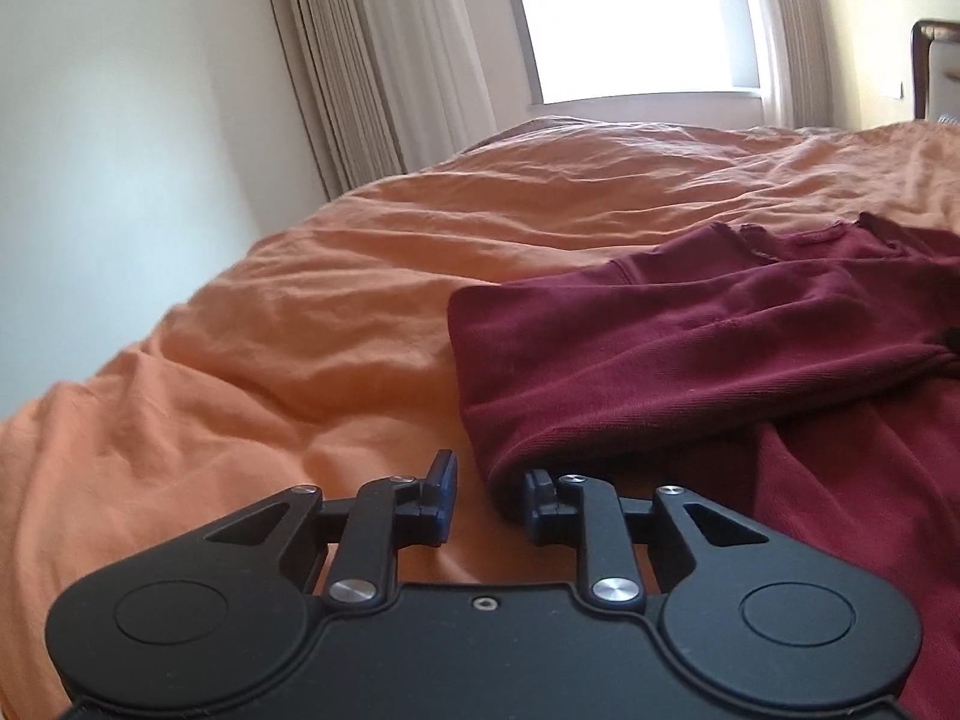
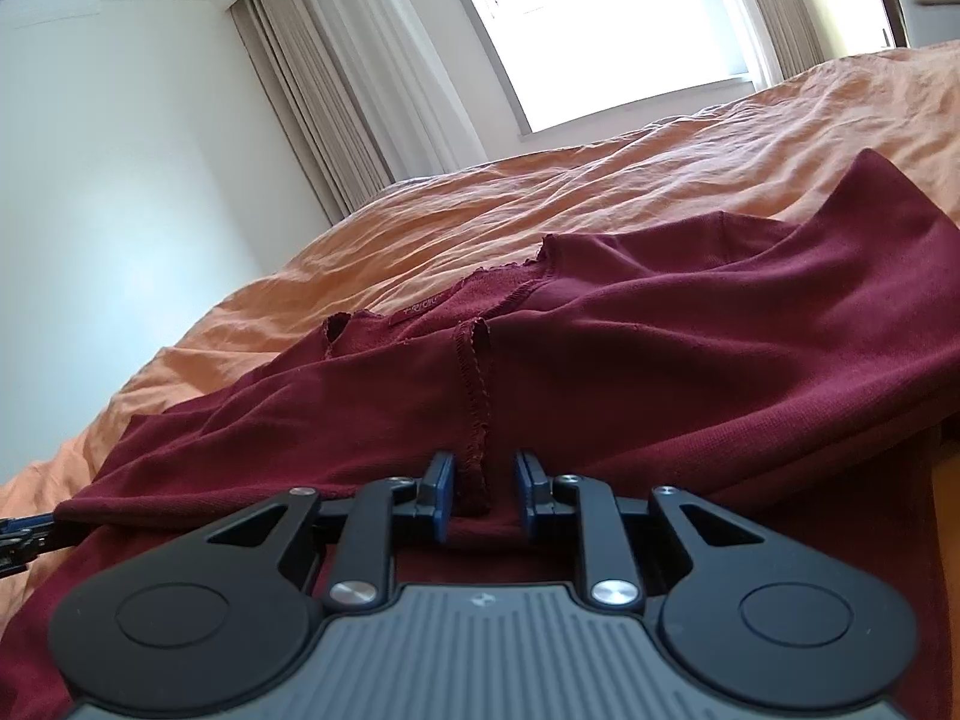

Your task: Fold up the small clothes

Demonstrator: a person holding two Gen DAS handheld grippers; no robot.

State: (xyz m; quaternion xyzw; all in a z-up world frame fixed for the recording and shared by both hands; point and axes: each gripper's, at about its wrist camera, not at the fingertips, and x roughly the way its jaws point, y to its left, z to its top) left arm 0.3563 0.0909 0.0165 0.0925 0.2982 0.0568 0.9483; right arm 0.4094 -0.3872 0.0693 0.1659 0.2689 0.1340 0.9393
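A dark red long-sleeved garment (image 1: 720, 348) lies on the orange bedspread (image 1: 300, 300), one sleeve folded across its body. My left gripper (image 1: 489, 501) is open at the garment's left folded corner, the cloth edge touching its right finger. In the right wrist view the garment (image 2: 660, 348) fills the middle, inside-out seams and neck label showing. My right gripper (image 2: 483, 495) is open with a stitched seam edge of the cloth standing between its fingers, not pinched. The tip of the left gripper (image 2: 24, 531) shows at the far left edge.
The bed's orange cover (image 2: 600, 198) is wrinkled and stretches to the window (image 1: 636, 18) with beige curtains (image 1: 384, 60). A white wall (image 1: 120, 150) stands to the left. A dark wooden headboard (image 1: 933, 66) is at the far right.
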